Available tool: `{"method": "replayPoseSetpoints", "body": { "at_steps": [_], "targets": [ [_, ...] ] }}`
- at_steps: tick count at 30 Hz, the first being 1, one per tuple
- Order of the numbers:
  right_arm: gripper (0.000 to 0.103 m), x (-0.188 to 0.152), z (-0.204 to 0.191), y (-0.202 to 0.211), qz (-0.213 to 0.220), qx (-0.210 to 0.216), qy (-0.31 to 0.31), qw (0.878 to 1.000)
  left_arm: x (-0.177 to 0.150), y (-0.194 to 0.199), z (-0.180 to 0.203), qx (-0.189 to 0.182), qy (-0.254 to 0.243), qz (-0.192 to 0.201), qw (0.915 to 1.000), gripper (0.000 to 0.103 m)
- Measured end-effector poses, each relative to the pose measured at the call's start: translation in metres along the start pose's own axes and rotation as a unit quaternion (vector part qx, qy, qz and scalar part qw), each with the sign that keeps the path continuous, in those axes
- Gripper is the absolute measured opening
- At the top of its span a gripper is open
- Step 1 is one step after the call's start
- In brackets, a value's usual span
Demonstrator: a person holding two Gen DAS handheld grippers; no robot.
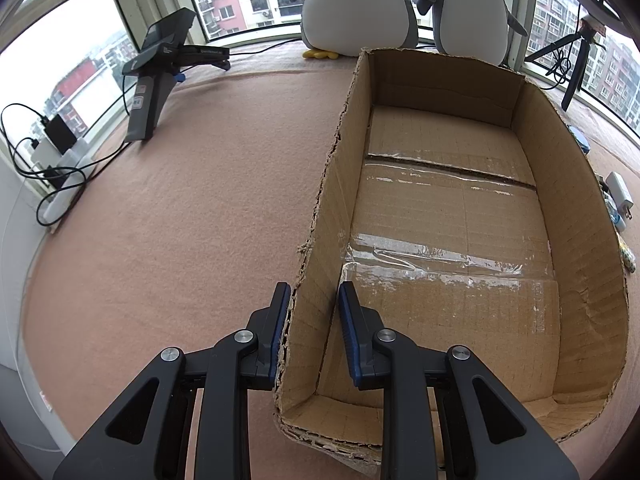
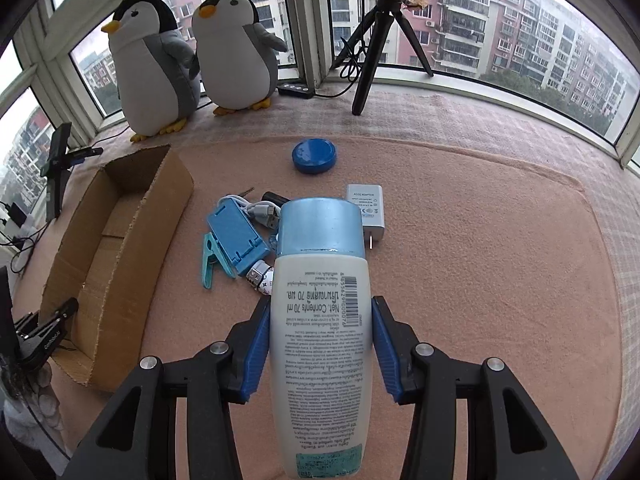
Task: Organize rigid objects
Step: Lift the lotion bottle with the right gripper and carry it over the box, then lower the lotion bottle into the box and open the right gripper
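Your right gripper (image 2: 320, 344) holds a white plastic bottle (image 2: 320, 344) squarely between its blue pads (image 2: 256, 344), each pad pressed to one flank, the jaws partly closed to the bottle's width; its pale blue cap (image 2: 320, 226) points away from you and the printed label reads upside down. Just beyond the cap lies a small heap on the pink felt-like mat (image 2: 480, 260): a teal clothes peg (image 2: 210, 262), a blue ridged plastic holder (image 2: 238, 236), a coiled white USB cable (image 2: 262, 212) and a white wall adapter (image 2: 366, 206). Farther off sits a round blue lid (image 2: 314, 156). Your left gripper (image 1: 310, 320) is pinched nearly closed on the ragged near-left wall of the open cardboard box (image 1: 320, 208), one finger outside, one inside; the box floor is bare corrugated board crossed with glossy tape. Two plush penguins (image 2: 192, 64) stand by the window behind.
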State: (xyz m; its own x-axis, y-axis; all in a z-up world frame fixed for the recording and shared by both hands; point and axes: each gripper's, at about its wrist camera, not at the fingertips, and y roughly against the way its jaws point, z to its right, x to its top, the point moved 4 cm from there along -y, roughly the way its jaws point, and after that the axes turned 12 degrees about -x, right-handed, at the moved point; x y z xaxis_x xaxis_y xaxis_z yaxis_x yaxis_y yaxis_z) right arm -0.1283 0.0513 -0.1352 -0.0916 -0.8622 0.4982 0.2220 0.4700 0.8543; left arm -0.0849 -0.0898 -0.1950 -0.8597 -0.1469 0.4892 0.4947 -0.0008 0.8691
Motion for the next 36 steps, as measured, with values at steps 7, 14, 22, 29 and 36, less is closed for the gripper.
{"method": "replayPoseSetpoints", "body": {
  "at_steps": [7, 14, 22, 29, 36],
  "targets": [
    [0.044, 0.027, -0.069, 0.031, 0.035, 0.063, 0.048, 0.996, -0.001, 0.000, 0.000, -0.001, 0.000, 0.002, 1.0000, 0.023],
    [0.044, 0.032, -0.138, 0.038, 0.043, 0.107, 0.103, 0.988, 0.000, 0.000, 0.000, -0.002, 0.001, 0.002, 1.0000, 0.021],
    [0.044, 0.025, -0.187, 0.024, 0.026, 0.128, 0.136, 0.982, -0.001, -0.002, -0.001, -0.005, 0.000, 0.004, 1.0000, 0.020],
    [0.044, 0.023, -0.197, 0.012, 0.009, 0.137, 0.139, 0.981, 0.000, -0.003, -0.002, -0.005, 0.001, 0.005, 1.0000, 0.020],
    [0.044, 0.020, -0.202, 0.009, 0.008, 0.144, 0.158, 0.977, -0.001, -0.003, -0.002, -0.005, 0.002, 0.005, 1.0000, 0.020]
  ]
}}
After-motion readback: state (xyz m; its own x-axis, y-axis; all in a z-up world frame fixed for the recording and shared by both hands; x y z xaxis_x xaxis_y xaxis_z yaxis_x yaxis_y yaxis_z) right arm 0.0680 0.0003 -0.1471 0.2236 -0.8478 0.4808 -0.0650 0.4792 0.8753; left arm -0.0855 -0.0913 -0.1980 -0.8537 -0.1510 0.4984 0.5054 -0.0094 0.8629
